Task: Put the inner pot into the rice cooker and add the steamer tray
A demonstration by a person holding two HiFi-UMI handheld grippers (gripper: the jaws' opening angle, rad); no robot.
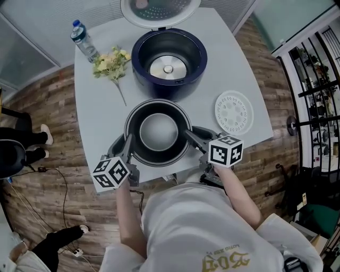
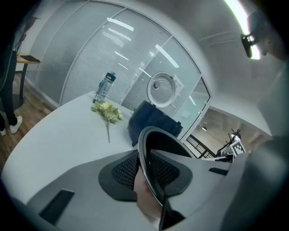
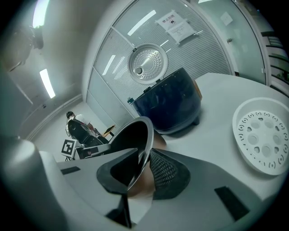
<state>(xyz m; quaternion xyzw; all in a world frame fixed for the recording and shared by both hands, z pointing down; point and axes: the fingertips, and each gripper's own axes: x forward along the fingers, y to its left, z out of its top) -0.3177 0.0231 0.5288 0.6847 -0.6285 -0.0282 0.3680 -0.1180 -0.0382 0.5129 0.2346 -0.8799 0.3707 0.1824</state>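
The dark inner pot rests on the white table near its front edge, just in front of the navy rice cooker, which stands empty with its lid raised. My left gripper is shut on the pot's left rim and my right gripper on its right rim. In the left gripper view the thin rim runs between the mesh pads of the left gripper. The right gripper clamps the rim the same way. The white perforated steamer tray lies flat to the right.
A water bottle and a bunch of yellow flowers lie at the table's back left. A seated person's legs show on the wooden floor at left. Metal shelving stands at the far right.
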